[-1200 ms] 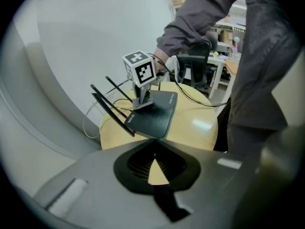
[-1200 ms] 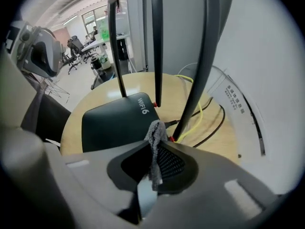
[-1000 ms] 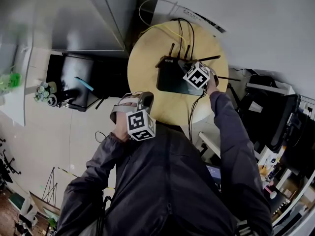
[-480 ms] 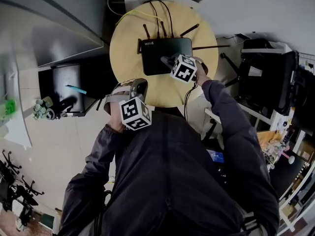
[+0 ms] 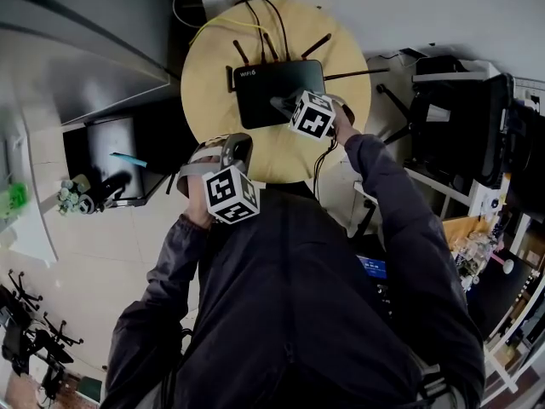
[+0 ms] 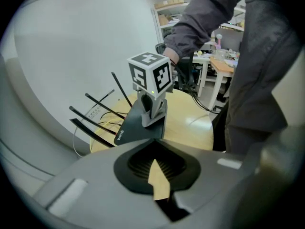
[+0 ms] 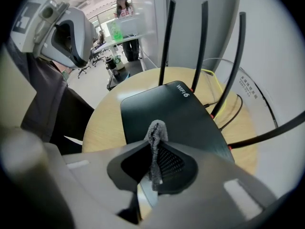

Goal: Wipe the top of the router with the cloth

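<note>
A black router (image 5: 268,92) with several thin antennas lies on the round wooden table (image 5: 204,83). My right gripper (image 5: 283,105) sits over the router's right half, shut on a small grey cloth (image 7: 155,142) that sticks out past its jaws toward the router top (image 7: 176,118). The left gripper view shows the right gripper (image 6: 151,111) tip-down on the router (image 6: 136,128). My left gripper (image 5: 223,164) hangs at the table's near edge, away from the router. Its jaws (image 6: 157,163) look shut with nothing between them.
Yellow and black cables (image 5: 255,11) run off the router's back toward the wall. A black chair (image 5: 460,118) stands to the right and a dark cabinet (image 5: 119,156) to the left. More cables (image 5: 322,164) hang over the table's near edge. A person stands far off at a desk (image 7: 125,18).
My right gripper has slid the cloth leftward from the router's right end toward its middle. The left gripper has stayed at the near edge. The head view has shifted.
</note>
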Available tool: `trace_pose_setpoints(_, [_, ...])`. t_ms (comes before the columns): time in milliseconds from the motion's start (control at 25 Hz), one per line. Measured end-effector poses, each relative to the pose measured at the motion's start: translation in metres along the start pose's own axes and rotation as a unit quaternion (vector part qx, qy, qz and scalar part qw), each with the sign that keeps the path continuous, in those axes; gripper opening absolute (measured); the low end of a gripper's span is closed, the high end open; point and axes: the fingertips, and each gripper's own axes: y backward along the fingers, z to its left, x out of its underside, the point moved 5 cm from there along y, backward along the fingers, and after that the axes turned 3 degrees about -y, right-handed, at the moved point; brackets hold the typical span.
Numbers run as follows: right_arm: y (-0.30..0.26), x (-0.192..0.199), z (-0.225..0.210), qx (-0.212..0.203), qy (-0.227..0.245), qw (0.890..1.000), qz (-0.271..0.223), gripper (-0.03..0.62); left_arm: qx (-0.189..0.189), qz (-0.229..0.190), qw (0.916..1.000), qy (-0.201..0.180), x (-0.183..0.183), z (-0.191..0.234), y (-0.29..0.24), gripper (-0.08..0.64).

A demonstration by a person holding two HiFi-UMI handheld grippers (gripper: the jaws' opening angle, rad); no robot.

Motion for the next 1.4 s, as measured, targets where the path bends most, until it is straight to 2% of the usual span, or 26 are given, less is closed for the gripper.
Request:
trace_pose_setpoints(160, [0.01, -0.002, -0.03, 0.015, -0.017, 1.0, -0.013, 0.028, -0.005, 0.008, 0.9998, 0.017, 0.001, 0.003, -0.002, 0.0])
trace_pose_setpoints(360, [0.013, 0.007, -0.07, 0.033, -0.06, 0.997, -0.018, 0.028, -0.012, 0.015, 0.999, 0.04, -0.001, 0.004, -0.004, 0.0])
trace_pose_setpoints(520, [0.016, 0.004, -0.096, 0.045, -0.047, 0.998, -0.017, 0.028, -0.019, 0.023, 0.9977, 0.062, 0.0, 0.008, -0.006, 0.0])
trace_pose_setpoints(640, [0.009, 0.006, -0.103, 0.039, -0.045, 0.998, -0.007, 0.028, -0.021, 0.028, 0.9966, 0.074, 0.001, 0.009, -0.006, 0.0])
trace_pose_setpoints(920, [0.006, 0.005, -0.092, 0.052, 0.001, 0.999, 0.01, 0.028, -0.017, 0.025, 0.9972, 0.068, 0.002, 0.012, -0.008, 0.0])
trace_pose_setpoints(1400, [0.007, 0.037, -0.025, 0.038, -0.054, 0.998, 0.004, 0.028, 0.002, 0.0, 1.0, 0.004, -0.005, 0.004, -0.004, 0.0])
